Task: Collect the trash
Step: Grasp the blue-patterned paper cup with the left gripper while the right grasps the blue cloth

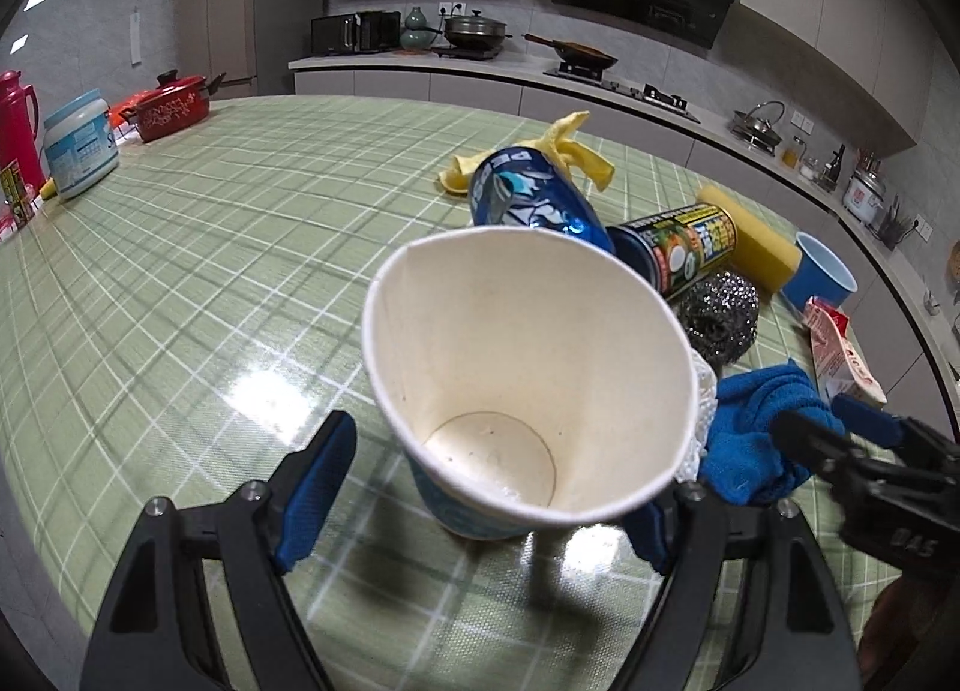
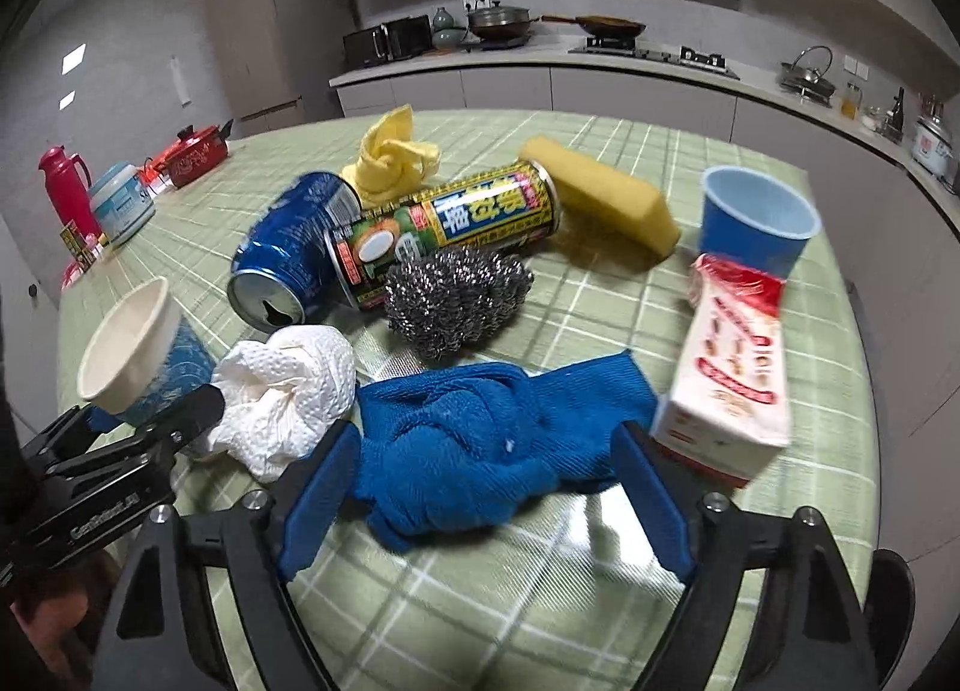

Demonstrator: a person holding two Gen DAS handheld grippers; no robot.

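Note:
A used white paper cup [image 1: 528,391] with a blue outside stands between the open fingers of my left gripper [image 1: 486,499]; the fingers do not press it. It also shows in the right wrist view [image 2: 135,343]. Beyond it lie a blue soda can [image 1: 528,199], a green-and-yellow drink can [image 1: 684,253], a crumpled white paper towel [image 2: 288,391] and a red-and-white carton [image 2: 732,367]. My right gripper [image 2: 486,487] is open, its fingers either side of a blue cloth [image 2: 480,439].
A steel scourer [image 2: 456,301], a yellow sponge [image 2: 600,199], a yellow cloth [image 2: 393,157] and a blue cup [image 2: 753,223] lie on the green checked table [image 1: 210,247]. A red pot [image 1: 171,106], a white tub [image 1: 81,145] and a red flask [image 1: 18,121] stand at the far left.

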